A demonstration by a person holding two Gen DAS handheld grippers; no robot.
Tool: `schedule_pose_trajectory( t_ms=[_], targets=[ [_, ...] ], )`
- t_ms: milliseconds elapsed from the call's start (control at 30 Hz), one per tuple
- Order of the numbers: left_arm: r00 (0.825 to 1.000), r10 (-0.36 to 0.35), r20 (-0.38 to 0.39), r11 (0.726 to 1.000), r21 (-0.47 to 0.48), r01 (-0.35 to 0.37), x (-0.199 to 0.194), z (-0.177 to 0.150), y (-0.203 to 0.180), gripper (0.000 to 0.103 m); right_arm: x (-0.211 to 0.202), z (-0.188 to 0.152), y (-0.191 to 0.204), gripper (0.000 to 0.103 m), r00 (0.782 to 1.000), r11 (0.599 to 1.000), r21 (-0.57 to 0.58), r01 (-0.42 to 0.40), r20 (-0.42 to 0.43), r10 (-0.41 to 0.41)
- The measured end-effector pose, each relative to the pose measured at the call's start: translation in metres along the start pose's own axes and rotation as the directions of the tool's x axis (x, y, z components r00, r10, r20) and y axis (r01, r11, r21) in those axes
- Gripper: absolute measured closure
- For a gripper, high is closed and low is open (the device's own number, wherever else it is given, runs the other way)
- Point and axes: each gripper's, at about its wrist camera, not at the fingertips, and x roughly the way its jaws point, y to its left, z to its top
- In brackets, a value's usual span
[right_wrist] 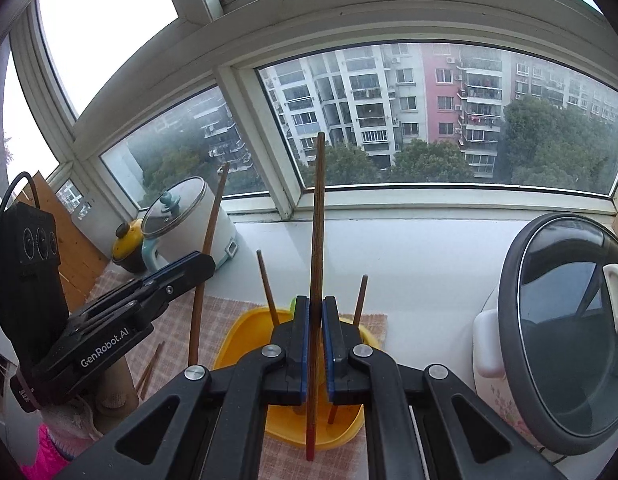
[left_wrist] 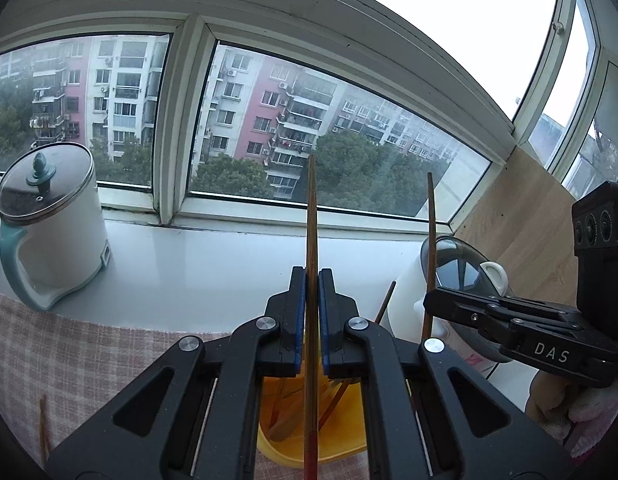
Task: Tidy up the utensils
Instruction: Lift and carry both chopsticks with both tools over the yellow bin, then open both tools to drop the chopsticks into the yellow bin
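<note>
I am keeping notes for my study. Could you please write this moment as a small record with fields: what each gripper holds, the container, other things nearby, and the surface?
left gripper: shut on one chopstick, held upright
right gripper: shut on another chopstick, also upright
container: yellow tub below both grippers, several chopsticks standing in it
left side: white electric pot with glass lid
right side: rice cooker with dark lid
surface: checked cloth on a white sill
loose: chopsticks on cloth

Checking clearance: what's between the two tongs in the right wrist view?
One loose chopstick leaning from the yellow container, between left tongs and right tongs.
</note>
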Motion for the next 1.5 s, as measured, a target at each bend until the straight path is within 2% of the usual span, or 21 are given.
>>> schedule_pose_trajectory(
  t_ms=[500,1133,1233,1267,1300,1333,1367,1400,1433,1467,1500],
  targets=[
    [1.0,-0.011,0.021,1.0,-0.004,0.011,0.013,0.019,-0.004,0.099,0.011,0.011,-0.007,0.1,1.0,1.0,0.027,-0.008,0.02,0.008],
    [0.999,0.007,-0.051,1.0,0.006,-0.007,0.022,-0.01,0.011,0.099,0.038,-0.019,-0.014,0.099,0.997,0.999,-0.007,0.044,-0.06,-0.044],
    [0.999,0.01,-0.053,1.0,0.022,-0.009,0.021,-0.014,0.011,0.099,0.037,-0.021,-0.015,0.09,0.997,0.998,-0.015,0.054,-0.058,-0.055],
    [0.998,0.017,-0.052,0.999,0.034,-0.015,0.02,-0.016,0.01,0.099,0.036,-0.022,-0.014,0.077,0.997,0.998,-0.019,0.06,-0.057,-0.061],
    [0.998,0.023,-0.054,0.999,0.044,-0.02,0.02,-0.017,0.009,0.099,0.035,-0.023,-0.013,0.067,0.996,0.997,-0.023,0.068,-0.051,-0.069],
    [0.998,0.031,-0.057,0.998,0.056,-0.027,0.019,-0.018,0.008,0.098,0.034,-0.024,-0.013,0.067,0.996,0.997,-0.026,0.074,-0.046,-0.075],
    [0.998,0.037,-0.059,0.998,0.062,-0.033,0.019,-0.02,0.007,0.09,0.032,-0.025,-0.012,0.066,0.995,0.996,-0.029,0.085,-0.041,-0.086],
    [0.998,0.039,-0.058,0.997,0.064,-0.035,0.018,-0.02,0.008,0.076,0.03,-0.026,-0.012,0.06,0.995,0.996,-0.032,0.087,-0.037,-0.089],
    [0.998,0.041,-0.053,0.997,0.063,-0.038,0.016,-0.021,0.008,0.069,0.03,-0.026,-0.011,0.055,0.995,0.995,-0.031,0.091,-0.034,-0.092],
    [0.998,0.045,-0.047,0.997,0.06,-0.042,0.014,-0.022,0.009,0.066,0.028,-0.027,-0.011,0.045,0.995,0.995,-0.027,0.099,-0.027,-0.1],
    [0.998,0.047,-0.045,0.997,0.06,-0.044,0.012,-0.023,0.01,0.066,0.026,-0.028,-0.011,0.039,0.994,0.994,-0.024,0.107,-0.018,-0.107]
  ],
)
